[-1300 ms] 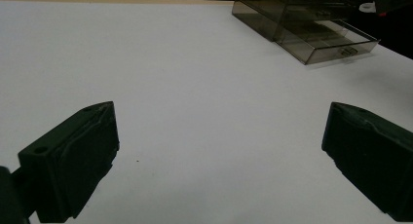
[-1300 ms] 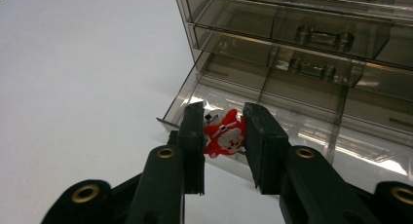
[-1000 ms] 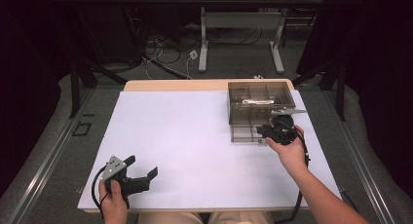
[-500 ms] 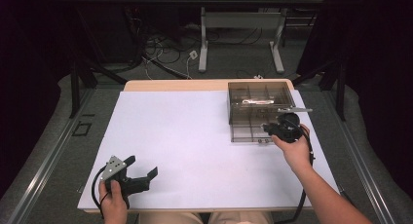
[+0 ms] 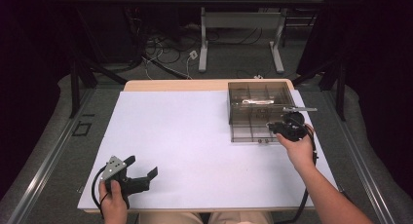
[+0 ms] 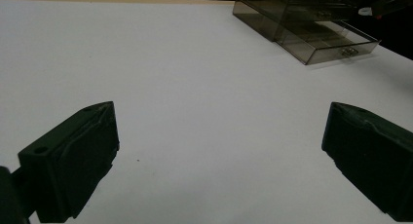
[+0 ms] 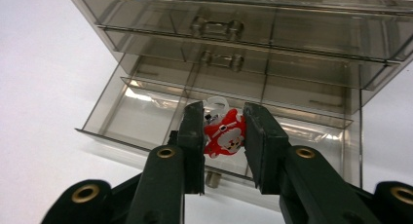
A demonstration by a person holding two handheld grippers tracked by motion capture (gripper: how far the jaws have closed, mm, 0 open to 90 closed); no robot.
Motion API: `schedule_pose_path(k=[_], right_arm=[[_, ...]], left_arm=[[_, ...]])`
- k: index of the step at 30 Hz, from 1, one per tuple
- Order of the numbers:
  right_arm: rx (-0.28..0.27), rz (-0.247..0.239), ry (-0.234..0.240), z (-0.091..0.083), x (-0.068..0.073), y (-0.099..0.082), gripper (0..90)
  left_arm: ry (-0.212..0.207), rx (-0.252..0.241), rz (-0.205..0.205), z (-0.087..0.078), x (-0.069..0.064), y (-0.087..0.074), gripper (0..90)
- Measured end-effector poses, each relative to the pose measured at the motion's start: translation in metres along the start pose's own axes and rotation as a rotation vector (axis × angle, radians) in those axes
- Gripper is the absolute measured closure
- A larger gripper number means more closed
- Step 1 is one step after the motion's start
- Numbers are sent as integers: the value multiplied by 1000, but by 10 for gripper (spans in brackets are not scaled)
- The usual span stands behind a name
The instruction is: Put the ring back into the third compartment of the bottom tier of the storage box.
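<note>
The right tool (image 7: pixel 223 136) grips a small red and white figure (image 7: pixel 223 135) between its jaws, held over the pulled-out bottom drawer (image 7: pixel 146 114) of a clear drawer box (image 5: pixel 256 109). The left tool (image 6: pixel 219 151) rests wide open and empty on the white table (image 5: pixel 190 136).
</note>
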State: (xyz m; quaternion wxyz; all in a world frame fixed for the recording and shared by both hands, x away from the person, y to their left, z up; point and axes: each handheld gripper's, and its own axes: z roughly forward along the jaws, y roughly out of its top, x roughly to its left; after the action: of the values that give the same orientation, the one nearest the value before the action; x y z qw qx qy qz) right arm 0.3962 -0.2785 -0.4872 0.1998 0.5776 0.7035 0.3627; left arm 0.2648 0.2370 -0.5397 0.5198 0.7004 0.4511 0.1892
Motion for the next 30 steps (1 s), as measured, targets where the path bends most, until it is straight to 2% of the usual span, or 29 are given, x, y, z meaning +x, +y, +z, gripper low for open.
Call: schedule_pose_path(k=[15,30], right_arm=[[15,38,-52,7,-16,-1,705],[37,55,-85,18,-20,-2,704]], left_arm=[[1,1,0,0,0,0,3],[1,1,-2,0,0,0,3]])
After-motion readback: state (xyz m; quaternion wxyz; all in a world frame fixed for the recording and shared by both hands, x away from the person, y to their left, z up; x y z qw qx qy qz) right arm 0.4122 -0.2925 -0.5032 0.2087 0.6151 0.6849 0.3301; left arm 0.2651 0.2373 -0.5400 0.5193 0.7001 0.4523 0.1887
